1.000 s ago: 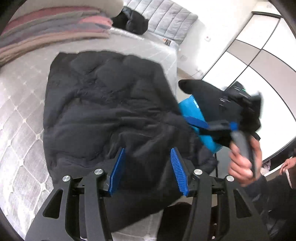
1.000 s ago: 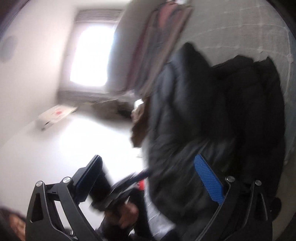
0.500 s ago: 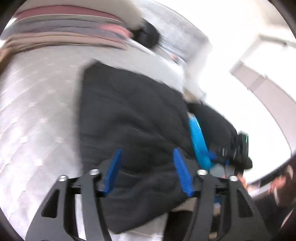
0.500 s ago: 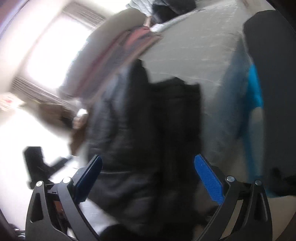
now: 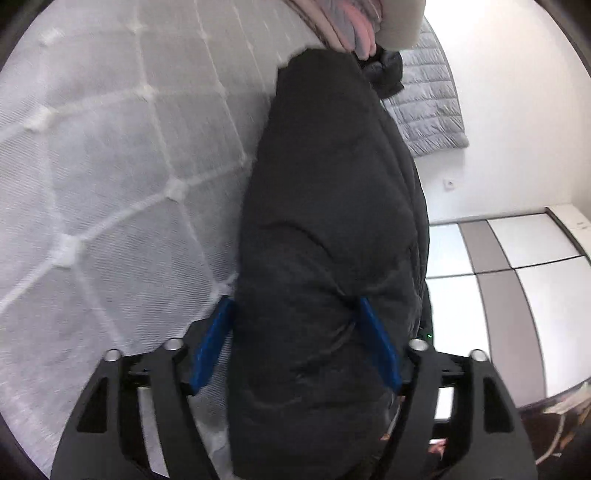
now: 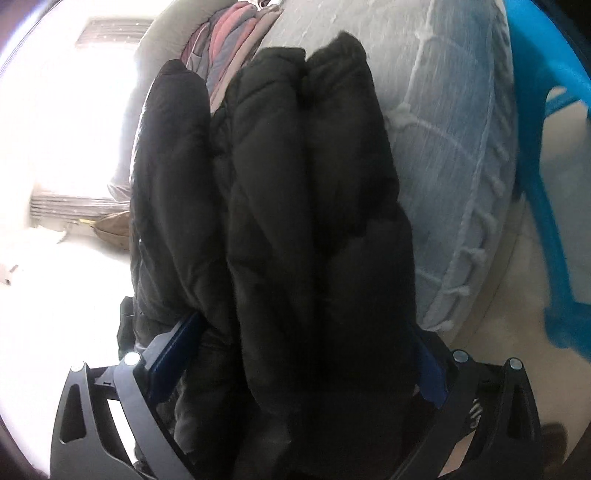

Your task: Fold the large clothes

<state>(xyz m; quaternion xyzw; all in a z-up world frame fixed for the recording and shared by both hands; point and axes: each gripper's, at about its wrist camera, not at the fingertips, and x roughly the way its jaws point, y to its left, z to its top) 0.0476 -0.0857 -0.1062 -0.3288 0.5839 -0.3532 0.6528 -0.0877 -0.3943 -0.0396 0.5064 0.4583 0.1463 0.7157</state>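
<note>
A black puffer jacket [image 5: 332, 184] lies folded into a long thick bundle on the white quilted mattress [image 5: 110, 147]. My left gripper [image 5: 294, 302] straddles the bundle's near end. Its jaws are opening, one blue pad [image 5: 214, 343] on each side, and the padded cloth bulges between them. In the right wrist view the same jacket [image 6: 295, 184] shows as three thick rolls. My right gripper [image 6: 304, 325] stands wide around their near end, with its pads [image 6: 173, 354] partly buried in the cloth. No firm pinch shows on either side.
A stack of pink and grey folded blankets [image 5: 347, 22] lies past the jacket's far end, beside a small dark garment [image 5: 386, 70] and a grey quilted cover [image 5: 432, 110]. A blue plastic stool [image 6: 546, 110] stands off the mattress edge [image 6: 461, 258]. Wardrobe doors [image 5: 517, 277] stand at the right.
Both grippers have dropped from above the jacket to its near edge. The left one rolled and its jaws widened. The jacket now sits between both pairs of jaws.
</note>
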